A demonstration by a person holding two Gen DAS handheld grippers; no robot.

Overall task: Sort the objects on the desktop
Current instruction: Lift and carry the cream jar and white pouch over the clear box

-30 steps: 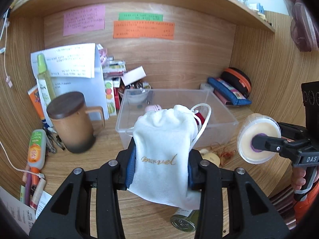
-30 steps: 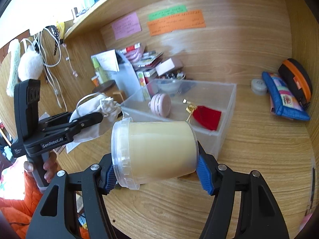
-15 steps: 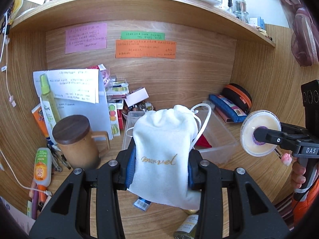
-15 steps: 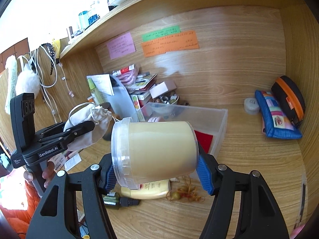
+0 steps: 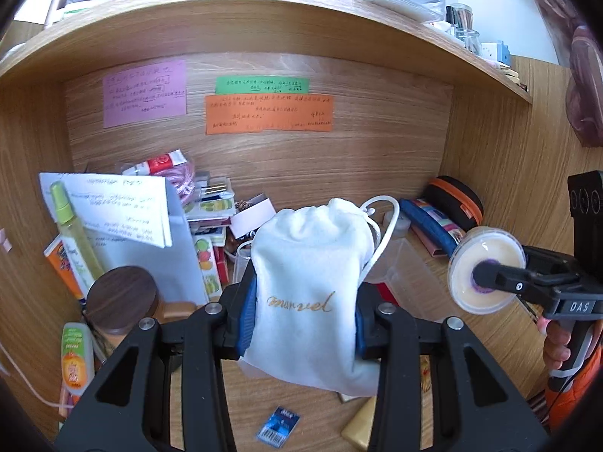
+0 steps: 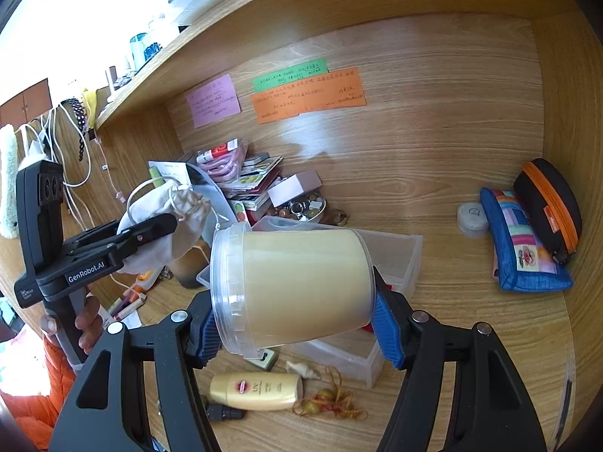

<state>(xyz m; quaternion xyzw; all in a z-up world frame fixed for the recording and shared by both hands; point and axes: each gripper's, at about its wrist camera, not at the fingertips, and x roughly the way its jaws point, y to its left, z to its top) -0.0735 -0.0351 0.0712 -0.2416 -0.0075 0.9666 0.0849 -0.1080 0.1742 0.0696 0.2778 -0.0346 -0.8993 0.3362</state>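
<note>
Overhead, a loaded shelf spans the wooden alcove with coloured notes stuck on its back wall, and the cluttered counter carries a clear bin. Held sideways above it, the cream-filled tub is pinched in the right claw, while the left claw squeezes the white drawstring pouch aloft, both probably awaiting a sorting spot.

Pink, green and orange notes are stuck on the wooden back panel below a cluttered shelf.
</note>
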